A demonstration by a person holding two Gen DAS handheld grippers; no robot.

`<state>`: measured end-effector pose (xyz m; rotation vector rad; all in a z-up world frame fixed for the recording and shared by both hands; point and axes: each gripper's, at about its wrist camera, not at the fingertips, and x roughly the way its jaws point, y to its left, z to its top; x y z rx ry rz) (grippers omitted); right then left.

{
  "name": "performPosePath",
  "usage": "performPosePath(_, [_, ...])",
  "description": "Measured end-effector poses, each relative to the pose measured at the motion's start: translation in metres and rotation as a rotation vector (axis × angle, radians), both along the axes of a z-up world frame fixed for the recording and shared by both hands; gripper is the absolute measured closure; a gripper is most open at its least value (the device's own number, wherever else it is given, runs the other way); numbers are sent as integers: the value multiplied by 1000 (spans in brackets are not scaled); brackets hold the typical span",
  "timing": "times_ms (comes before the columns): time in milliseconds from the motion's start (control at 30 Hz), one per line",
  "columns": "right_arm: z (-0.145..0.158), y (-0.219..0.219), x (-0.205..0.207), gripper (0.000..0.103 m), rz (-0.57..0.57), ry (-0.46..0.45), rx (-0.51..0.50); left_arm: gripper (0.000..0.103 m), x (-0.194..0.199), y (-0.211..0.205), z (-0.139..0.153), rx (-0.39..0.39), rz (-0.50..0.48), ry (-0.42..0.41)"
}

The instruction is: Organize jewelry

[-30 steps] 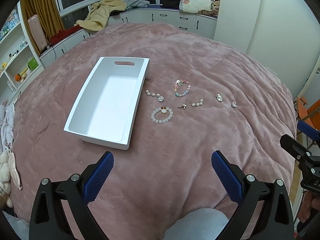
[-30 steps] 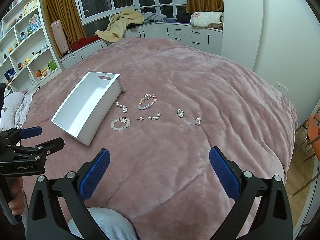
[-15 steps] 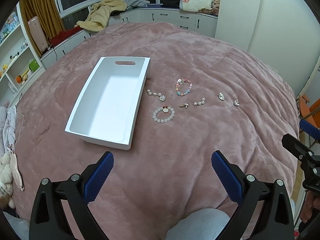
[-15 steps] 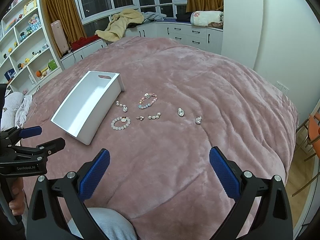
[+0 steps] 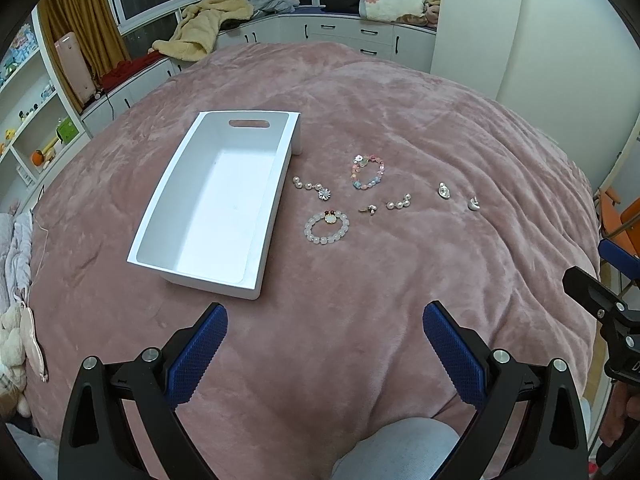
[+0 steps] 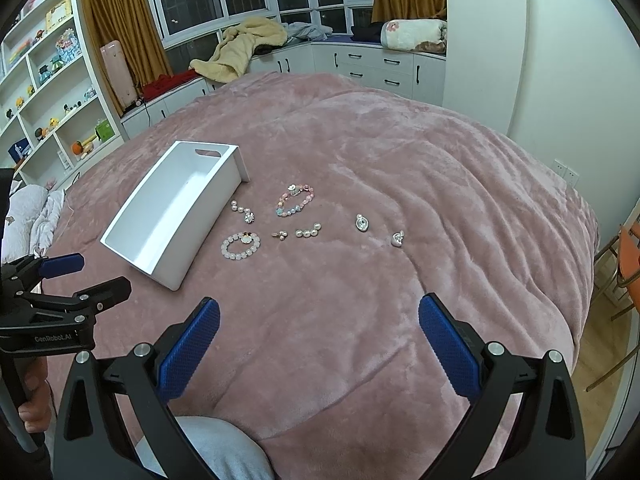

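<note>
An empty white bin (image 5: 218, 248) (image 6: 176, 236) lies on the pink bedspread. To its right lie a white bead bracelet (image 5: 326, 227) (image 6: 240, 244), a pastel bead bracelet (image 5: 367, 171) (image 6: 295, 199), a pearl piece with a flower charm (image 5: 312, 188) (image 6: 242, 211), a short pearl strand (image 5: 398, 202) (image 6: 308, 231), a small charm (image 5: 370, 209) (image 6: 280, 235) and two silver pieces (image 5: 444, 191) (image 6: 362, 223) (image 5: 473, 203) (image 6: 397, 239). My left gripper (image 5: 324, 344) and right gripper (image 6: 319, 336) are open and empty, held well short of the jewelry.
The pink bedspread (image 5: 400, 300) covers a large round bed. White shelves (image 6: 44, 112) stand at the left, drawers and a window seat with clothes (image 6: 240, 48) at the back. A wall (image 6: 560, 60) and an orange chair (image 6: 628, 252) are at the right.
The left wrist view has shifted slightly, so the bin and jewelry sit a little lower in the frame. Both grippers stay open and empty.
</note>
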<state>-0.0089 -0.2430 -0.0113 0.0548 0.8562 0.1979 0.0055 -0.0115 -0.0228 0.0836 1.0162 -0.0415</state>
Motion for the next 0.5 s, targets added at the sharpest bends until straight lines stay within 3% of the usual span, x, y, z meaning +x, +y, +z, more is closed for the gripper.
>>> performPosePath(500, [-4, -3, 10, 4, 2, 4, 2, 3, 11, -6, -4, 12, -2, 16])
